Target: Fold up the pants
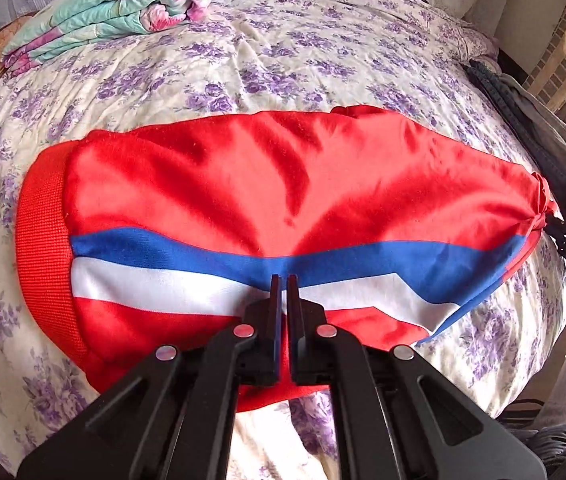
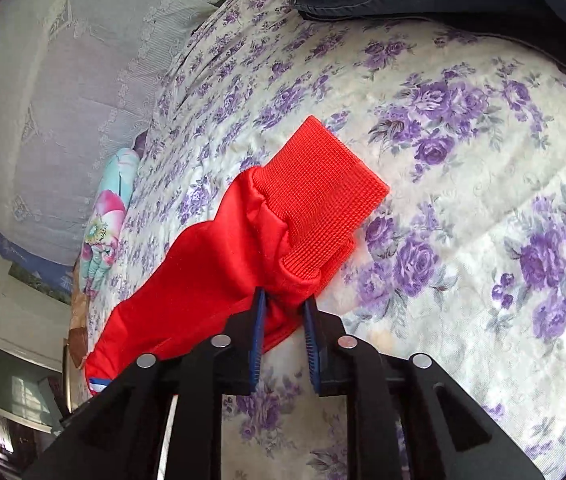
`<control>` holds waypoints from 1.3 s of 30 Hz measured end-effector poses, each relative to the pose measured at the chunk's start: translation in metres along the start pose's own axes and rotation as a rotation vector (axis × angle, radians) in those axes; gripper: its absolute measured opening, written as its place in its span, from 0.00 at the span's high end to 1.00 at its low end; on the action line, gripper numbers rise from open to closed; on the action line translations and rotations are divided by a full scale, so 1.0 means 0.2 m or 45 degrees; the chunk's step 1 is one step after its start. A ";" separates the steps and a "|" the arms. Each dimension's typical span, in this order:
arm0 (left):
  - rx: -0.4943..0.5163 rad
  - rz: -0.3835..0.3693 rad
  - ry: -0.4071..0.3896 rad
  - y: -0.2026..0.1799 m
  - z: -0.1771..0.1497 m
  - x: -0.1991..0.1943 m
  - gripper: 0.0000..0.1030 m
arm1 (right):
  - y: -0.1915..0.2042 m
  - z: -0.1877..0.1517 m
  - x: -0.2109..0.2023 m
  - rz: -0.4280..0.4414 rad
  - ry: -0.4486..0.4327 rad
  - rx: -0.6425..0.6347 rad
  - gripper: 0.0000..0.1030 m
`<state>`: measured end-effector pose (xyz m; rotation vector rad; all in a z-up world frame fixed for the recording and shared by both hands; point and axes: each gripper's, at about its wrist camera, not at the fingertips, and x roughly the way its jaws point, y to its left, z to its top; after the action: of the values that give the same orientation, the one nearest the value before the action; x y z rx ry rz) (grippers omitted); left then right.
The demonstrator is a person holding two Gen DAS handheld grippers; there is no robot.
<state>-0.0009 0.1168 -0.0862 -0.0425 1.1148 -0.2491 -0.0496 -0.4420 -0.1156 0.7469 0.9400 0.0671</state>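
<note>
Red pants (image 1: 267,196) on the bed (image 1: 283,60), lying flat as one long band, apparently already halved lengthwise, with shorter folds left. Left gripper (image 1: 282,280) clenched on the near edge at the blue and white stripes. Right gripper (image 2: 283,300) grasping bunched cloth beside the ribbed cuff (image 2: 319,196), lifted off the bed. Only in the left view: full garment, blanket (image 1: 111,4), dark clothes (image 1: 543,128). Only in the right: the raised cuff close up.

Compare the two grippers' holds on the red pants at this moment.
The left gripper is nearly closed, pinching the pants mid-length at the blue and white stripes. The right gripper is spread wider around bunched fabric beside the ribbed cuff. Both grip the same pants on the floral bedspread.
</note>
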 end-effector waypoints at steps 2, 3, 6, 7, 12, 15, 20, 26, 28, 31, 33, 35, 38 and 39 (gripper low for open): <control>0.020 -0.006 -0.002 -0.05 0.01 -0.02 0.97 | 0.07 -0.02 -0.06 -0.116 -0.015 -0.091 0.66; 0.031 -0.016 0.000 -0.08 0.01 -0.02 0.97 | 0.10 -0.02 -0.11 -0.191 -0.033 -0.149 0.65; 0.074 -0.050 0.019 -0.15 0.02 0.01 0.97 | 0.28 -0.03 -0.24 -0.327 -0.132 -0.323 0.60; 0.080 -0.048 0.029 -0.15 0.03 0.02 0.96 | 0.36 -0.03 -0.26 -0.301 -0.144 -0.394 0.55; -0.083 0.032 0.000 0.07 0.08 0.01 0.95 | 0.85 0.00 -0.11 0.013 0.045 -0.720 0.44; -0.231 -0.066 -0.017 0.27 0.08 -0.02 0.99 | 1.17 -0.03 0.15 0.113 0.218 -0.894 0.44; -0.272 -0.075 -0.033 0.33 0.02 -0.05 0.98 | 1.63 -0.09 0.63 0.262 0.500 -1.105 0.45; -0.315 -0.106 -0.069 0.43 -0.06 -0.10 0.98 | 1.88 -0.18 1.07 0.217 0.727 -1.245 0.45; -0.321 -0.121 -0.079 0.44 -0.06 -0.09 0.98 | 1.89 -0.19 1.15 0.212 0.812 -1.246 0.45; -0.338 -0.140 -0.085 0.47 -0.06 -0.09 0.98 | 1.87 -0.23 1.21 0.239 0.918 -1.228 0.69; -0.357 -0.122 -0.090 0.48 -0.06 -0.09 0.98 | 1.89 -0.27 1.20 0.262 0.939 -1.259 0.96; -0.369 -0.054 -0.107 0.50 -0.06 -0.11 0.98 | 1.95 -0.31 1.17 0.251 0.858 -1.327 0.96; -0.389 -0.036 -0.119 0.55 -0.06 -0.11 0.98 | 2.04 -0.35 1.19 0.188 0.778 -1.372 0.96; -0.395 -0.051 -0.118 0.56 -0.06 -0.10 0.98 | 2.06 -0.36 1.22 0.151 0.761 -1.398 0.96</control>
<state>0.0008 0.2311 -0.0911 -0.3496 1.0528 -0.1067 0.1506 -0.0036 -0.0637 -0.2730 1.2206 0.8762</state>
